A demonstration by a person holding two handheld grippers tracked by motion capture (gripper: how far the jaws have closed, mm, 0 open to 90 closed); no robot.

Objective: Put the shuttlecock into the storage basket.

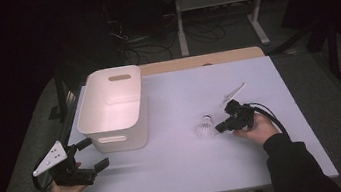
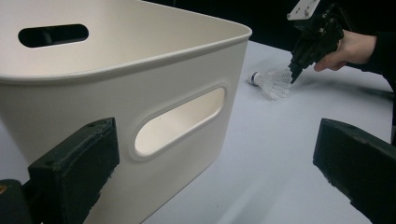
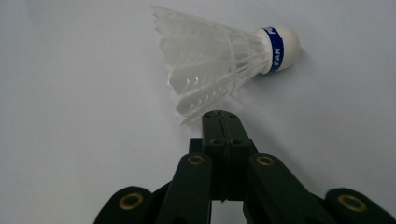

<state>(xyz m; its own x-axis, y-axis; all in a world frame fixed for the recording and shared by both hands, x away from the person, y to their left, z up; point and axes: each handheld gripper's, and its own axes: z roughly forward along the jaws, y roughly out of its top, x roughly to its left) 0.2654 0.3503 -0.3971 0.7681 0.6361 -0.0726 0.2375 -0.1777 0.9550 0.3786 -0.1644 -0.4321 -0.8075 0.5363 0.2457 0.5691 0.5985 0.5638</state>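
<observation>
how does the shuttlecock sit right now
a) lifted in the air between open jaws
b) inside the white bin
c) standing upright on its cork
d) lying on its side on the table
d: the shuttlecock lies on its side on the table, with the shut right gripper at the edge of its feathers, well apart from the white bin.
</observation>
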